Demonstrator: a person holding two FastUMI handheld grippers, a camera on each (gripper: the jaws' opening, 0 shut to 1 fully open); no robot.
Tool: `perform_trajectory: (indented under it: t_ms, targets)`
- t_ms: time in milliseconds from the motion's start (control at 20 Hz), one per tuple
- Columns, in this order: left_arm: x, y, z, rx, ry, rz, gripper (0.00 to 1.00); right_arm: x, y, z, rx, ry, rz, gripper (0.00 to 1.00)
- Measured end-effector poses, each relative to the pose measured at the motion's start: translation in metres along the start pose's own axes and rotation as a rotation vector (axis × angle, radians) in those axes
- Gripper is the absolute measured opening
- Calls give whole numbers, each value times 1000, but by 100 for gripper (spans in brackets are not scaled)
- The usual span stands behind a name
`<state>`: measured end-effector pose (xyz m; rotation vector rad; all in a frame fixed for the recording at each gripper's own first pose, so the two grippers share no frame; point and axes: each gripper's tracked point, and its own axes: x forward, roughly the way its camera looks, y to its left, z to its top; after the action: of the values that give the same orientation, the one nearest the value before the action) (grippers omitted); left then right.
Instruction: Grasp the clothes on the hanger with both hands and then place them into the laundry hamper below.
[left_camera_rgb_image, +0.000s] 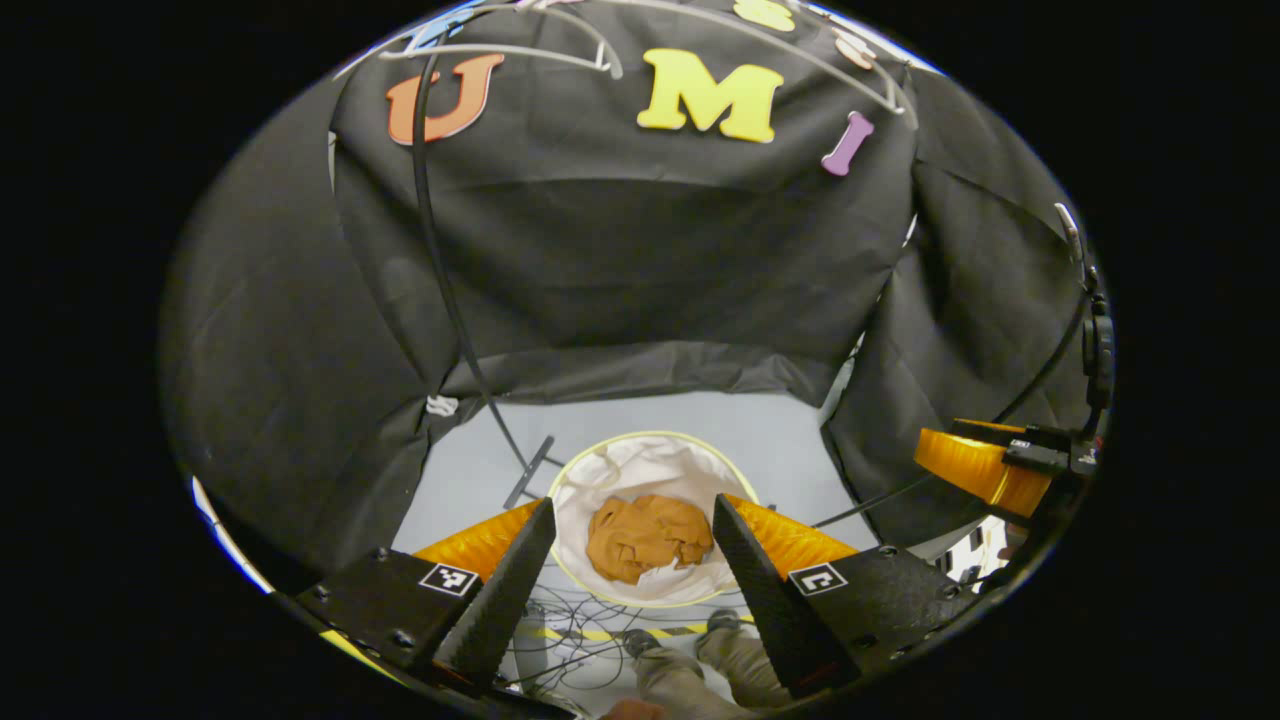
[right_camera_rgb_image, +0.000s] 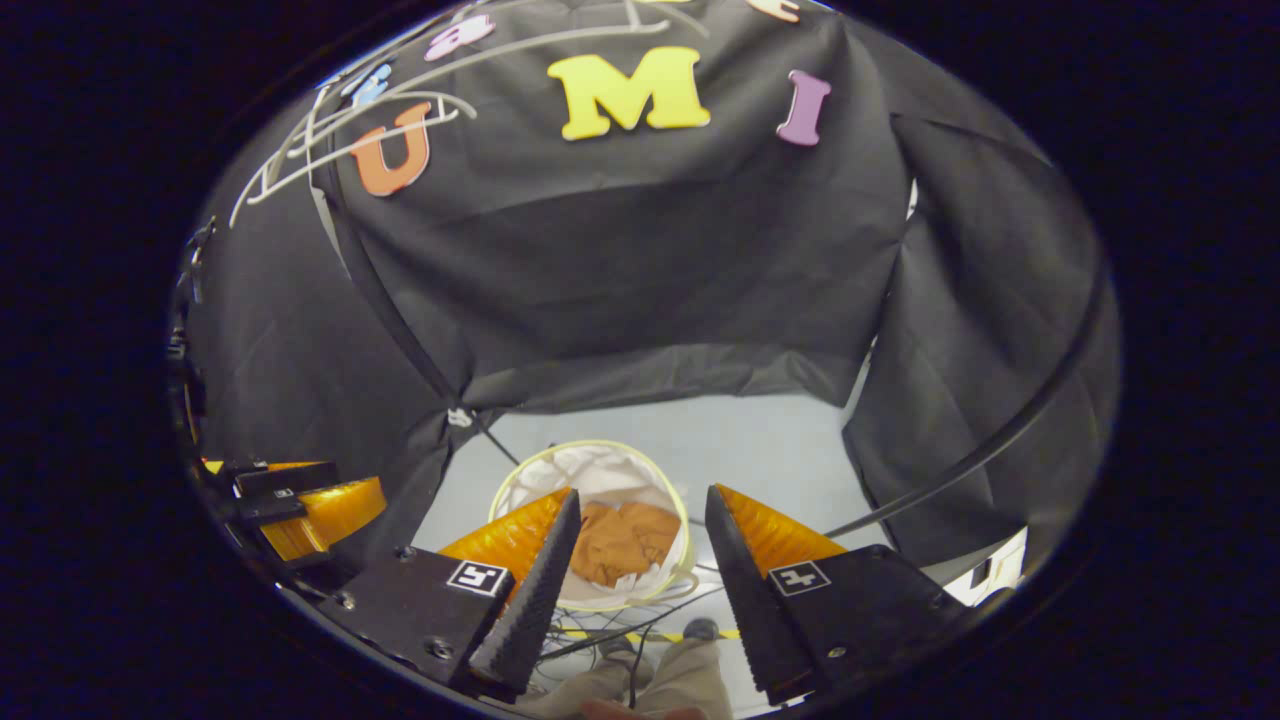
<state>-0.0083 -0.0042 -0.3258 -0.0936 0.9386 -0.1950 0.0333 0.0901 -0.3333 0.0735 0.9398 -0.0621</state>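
We look down along the left hand-held gripper (left_camera_rgb_image: 630, 590); its fingers stand spread apart with nothing between them; the laundry hamper (left_camera_rgb_image: 640, 455) sits on the pale floor (left_camera_rgb_image: 770, 425) below, framed in the gap between the fingers. The clothes (left_camera_rgb_image: 645, 538), a crumpled orange-brown bundle, lie inside the hamper on its white lining, toward the near side. Near the right edge of the left gripper view we note the right hand-held gripper (left_camera_rgb_image: 985, 465), held well apart from the hamper.

In the right gripper view the right hand-held gripper (right_camera_rgb_image: 635, 590) is likewise spread, gripping nothing; the hamper (right_camera_rgb_image: 600, 460) lies below, with the clothes (right_camera_rgb_image: 625, 540) inside it showing between the fingers. At the left edge of this view the left hand-held gripper (right_camera_rgb_image: 300, 505) shows, off to the side of the hamper.

Pale hanger wires (left_camera_rgb_image: 510, 50) run across the top of the left gripper view; in the right gripper view the hanger wires (right_camera_rgb_image: 340, 140) curve at upper left. Dark cables (left_camera_rgb_image: 590, 620) lie tangled on the floor near the hamper; the person's trouser legs (left_camera_rgb_image: 710, 675) and shoes show at the bottom.
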Motion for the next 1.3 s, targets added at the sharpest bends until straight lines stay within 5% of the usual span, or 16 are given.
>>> perform_trajectory:
  t_ms: [250, 600, 750, 800, 900, 1150, 1300]
  targets:
    - [-68, -16, 36, 14, -164, 20, 96, -62, -5, 27, -44, -157, 39, 82]
    - [-145, -45, 26, -17, -303, 102, 97, -132, -20, 22, -97, -250, 111, 81]
    - [-208, -64, 35, -27, -430, 125, 100, -183, -40, 30, -105, -348, 135, 82]
    - [-231, -71, 41, -20, -487, 134, 92, -201, -47, 32, -112, -384, 142, 82]
    - [-266, -81, 39, -1, -597, 147, 100, -240, -54, 48, -116, -484, 157, 81]
    - [-319, -87, 26, 2, -768, 157, 100, -323, -72, 73, -105, -682, 200, 81]
    - [-353, -85, 41, 44, -855, 199, 100, -368, -90, 87, -107, -780, 164, 81]
